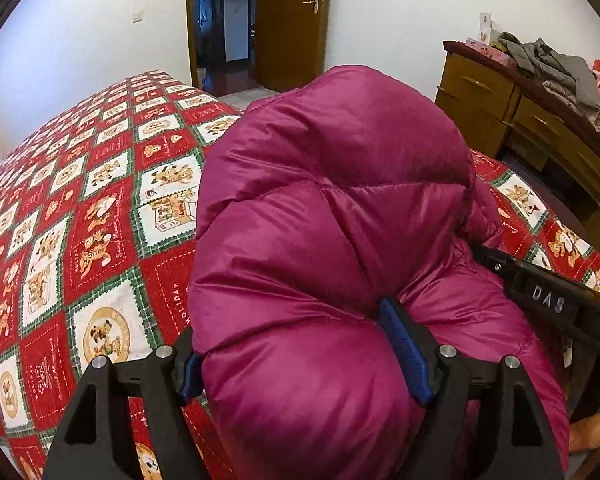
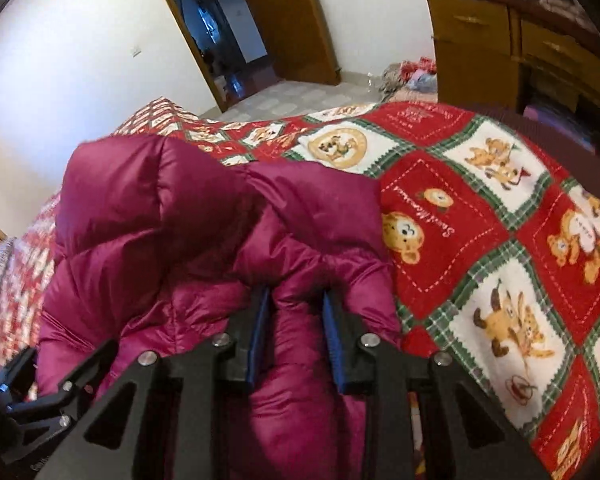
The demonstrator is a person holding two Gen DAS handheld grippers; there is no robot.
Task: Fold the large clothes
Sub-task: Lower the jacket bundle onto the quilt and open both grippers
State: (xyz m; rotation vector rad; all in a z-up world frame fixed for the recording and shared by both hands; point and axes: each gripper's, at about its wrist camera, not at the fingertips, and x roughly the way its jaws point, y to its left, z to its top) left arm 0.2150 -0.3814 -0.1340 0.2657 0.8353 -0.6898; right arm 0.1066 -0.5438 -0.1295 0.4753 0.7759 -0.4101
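Observation:
A puffy magenta down jacket is bunched up over the bed. My left gripper is shut on a thick fold of it, blue pads pressing both sides, and the jacket bulges up in front of the camera. My right gripper is shut on a narrower fold of the same jacket, near its right edge. The right gripper also shows in the left wrist view at the jacket's right side. The left gripper's body shows at the lower left of the right wrist view. Much of the jacket is hidden by its own folds.
The bed is covered by a red, white and green bear-pattern blanket. A wooden dresser with a pile of grey clothes stands at the right. An open wooden door is at the far wall. Clothes lie on the floor.

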